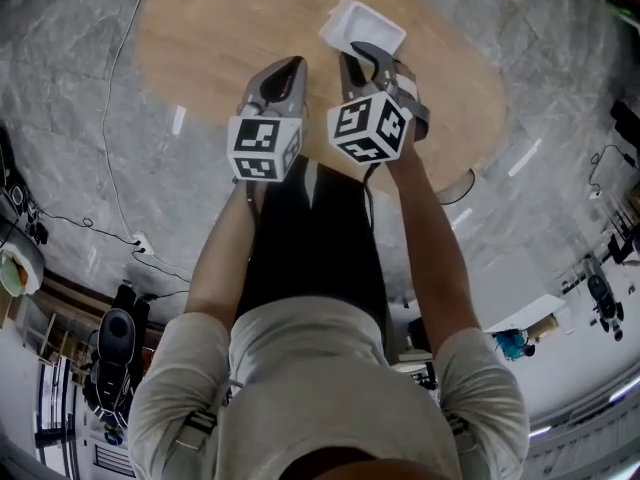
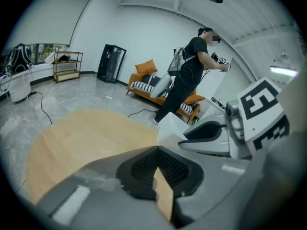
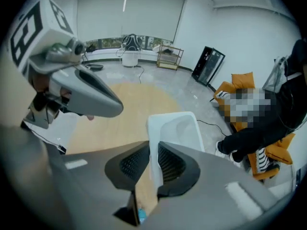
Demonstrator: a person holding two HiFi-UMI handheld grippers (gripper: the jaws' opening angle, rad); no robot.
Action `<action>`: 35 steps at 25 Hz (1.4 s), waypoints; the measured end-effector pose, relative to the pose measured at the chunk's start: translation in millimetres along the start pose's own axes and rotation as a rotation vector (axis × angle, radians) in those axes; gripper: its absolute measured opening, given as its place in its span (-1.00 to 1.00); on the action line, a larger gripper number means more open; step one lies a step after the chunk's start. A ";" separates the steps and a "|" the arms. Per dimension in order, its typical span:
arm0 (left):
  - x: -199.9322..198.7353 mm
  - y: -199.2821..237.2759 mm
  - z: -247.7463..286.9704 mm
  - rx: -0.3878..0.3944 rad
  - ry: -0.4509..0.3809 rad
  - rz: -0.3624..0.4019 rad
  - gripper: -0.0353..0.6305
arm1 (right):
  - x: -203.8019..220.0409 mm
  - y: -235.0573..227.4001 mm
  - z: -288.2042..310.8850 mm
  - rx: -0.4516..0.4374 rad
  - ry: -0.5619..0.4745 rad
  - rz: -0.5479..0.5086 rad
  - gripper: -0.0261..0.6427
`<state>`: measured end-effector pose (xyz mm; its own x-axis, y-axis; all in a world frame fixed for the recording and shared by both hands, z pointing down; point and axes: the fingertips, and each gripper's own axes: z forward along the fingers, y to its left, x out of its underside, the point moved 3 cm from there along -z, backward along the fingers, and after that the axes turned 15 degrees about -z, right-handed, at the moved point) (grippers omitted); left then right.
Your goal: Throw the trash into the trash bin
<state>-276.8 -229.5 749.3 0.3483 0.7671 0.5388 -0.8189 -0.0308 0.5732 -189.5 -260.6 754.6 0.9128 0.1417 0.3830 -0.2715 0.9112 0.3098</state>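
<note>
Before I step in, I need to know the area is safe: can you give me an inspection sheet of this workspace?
Surface: oval wooden table on a grey marble floor.
Job's things: white tray held by its rim above the table; trash bin, nothing seen.
Clutter: nothing seen.
Grippers: right gripper shut on the tray's rim; left gripper shut, empty.
Cables: cable loose on the floor beside the table.
Surroundings: a person standing near an orange sofa; black cabinet.

No text, label or number can be read anywhere.
</note>
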 end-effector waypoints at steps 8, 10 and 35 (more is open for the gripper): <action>-59.1 -78.2 -45.0 0.024 -0.103 0.051 -0.84 | -31.7 -50.5 -112.9 0.111 -0.152 0.139 -0.73; -82.2 -102.1 -61.8 0.029 -0.154 0.057 -0.84 | -41.9 -65.0 -147.4 0.156 -0.200 0.183 -0.73; -163.5 -291.9 -171.5 0.123 -0.389 0.186 -0.84 | -56.7 -130.8 -383.9 0.413 -0.589 0.473 -0.73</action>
<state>-172.9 -236.1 388.0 0.3646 0.4442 0.8184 -0.8319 -0.2395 0.5006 -88.6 -239.4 358.3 0.3999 0.1432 0.9053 -0.7767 0.5774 0.2517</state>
